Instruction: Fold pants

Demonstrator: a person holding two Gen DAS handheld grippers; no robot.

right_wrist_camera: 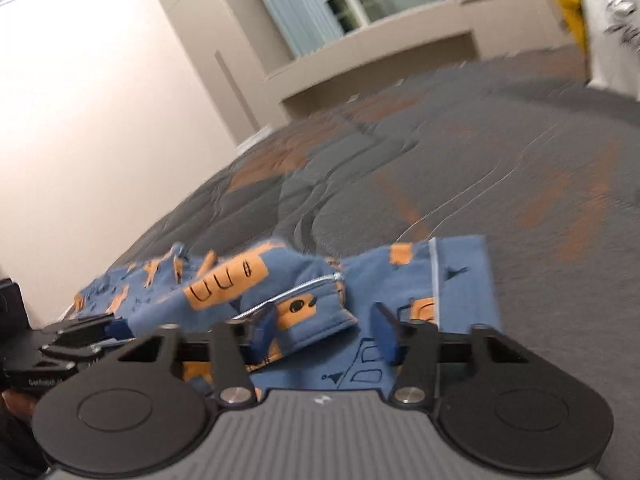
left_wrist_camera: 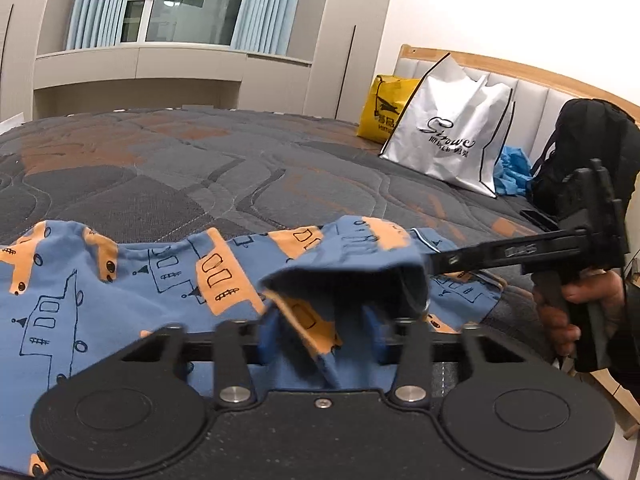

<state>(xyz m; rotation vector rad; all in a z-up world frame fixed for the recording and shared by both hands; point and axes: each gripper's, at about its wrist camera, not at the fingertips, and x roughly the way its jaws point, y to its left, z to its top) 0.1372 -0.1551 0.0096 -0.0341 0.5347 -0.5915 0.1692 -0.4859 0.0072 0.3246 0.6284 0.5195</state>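
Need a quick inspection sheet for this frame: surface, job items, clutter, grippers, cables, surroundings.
Surface: bed with a grey and orange quilted cover.
Job's things: blue pants with orange print, partly spread, one fabric portion lifted off the bed.
Clutter: white bag, yellow bag, blue plastic, black backpack by the headboard.
Grippers: left gripper and right gripper both have fabric between spread fingers; neither looks clamped.
Cables: nothing seen.
Surroundings: window with pale blue curtains, beige cabinets, padded headboard.
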